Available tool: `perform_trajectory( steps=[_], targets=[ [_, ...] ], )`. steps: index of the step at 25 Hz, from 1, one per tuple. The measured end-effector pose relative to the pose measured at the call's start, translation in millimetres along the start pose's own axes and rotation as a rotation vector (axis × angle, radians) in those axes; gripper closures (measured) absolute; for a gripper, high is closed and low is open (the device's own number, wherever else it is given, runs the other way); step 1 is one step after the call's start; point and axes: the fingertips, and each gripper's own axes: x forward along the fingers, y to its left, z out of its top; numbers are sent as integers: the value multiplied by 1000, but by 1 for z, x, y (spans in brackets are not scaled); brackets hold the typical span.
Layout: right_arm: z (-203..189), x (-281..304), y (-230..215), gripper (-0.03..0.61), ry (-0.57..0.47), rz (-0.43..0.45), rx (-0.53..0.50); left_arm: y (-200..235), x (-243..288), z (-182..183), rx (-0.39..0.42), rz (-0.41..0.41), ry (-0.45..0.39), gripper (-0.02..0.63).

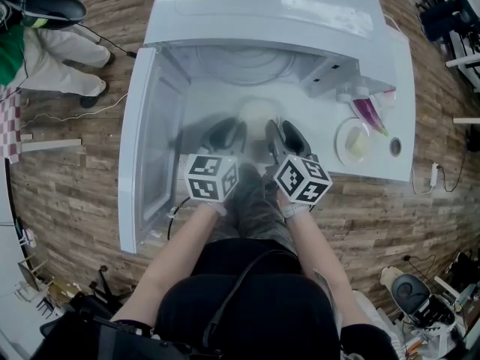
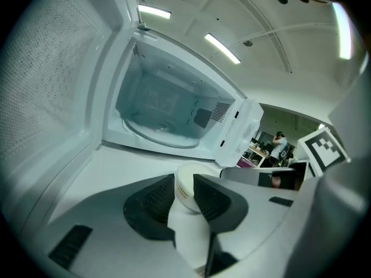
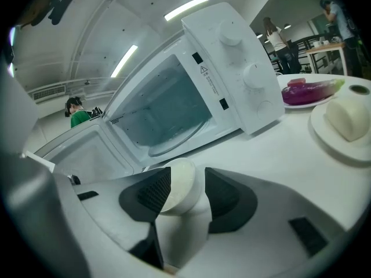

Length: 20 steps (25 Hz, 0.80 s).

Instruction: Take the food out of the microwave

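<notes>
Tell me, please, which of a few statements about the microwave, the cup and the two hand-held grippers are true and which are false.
1. The microwave door stands open. True.
2. The white cup is inside the microwave. False: it is outside, in front of the opening.
3. The left hand-held gripper is closed on the white cup. True.
4. The right hand-held gripper clamps the white cup too. False: its jaws stand apart, with the white cup between them and a gap on one side.
5. A bun lies on a plate on the table. True.
</notes>
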Motion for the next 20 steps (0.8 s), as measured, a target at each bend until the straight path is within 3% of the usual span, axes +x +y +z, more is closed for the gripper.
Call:
perform_trajectory(
  steps=[8, 15, 20],
  targets=[
    [1, -8, 7, 396, -14, 19, -43, -1, -10, -1, 40, 26, -11, 525],
    [1, -21, 13, 489, -34, 20, -83, -10, -20, -1, 47, -11, -33, 526],
    [0, -30, 22, 538, -45, 49, -99, -20, -27, -3, 35, -60, -47, 591]
  ],
)
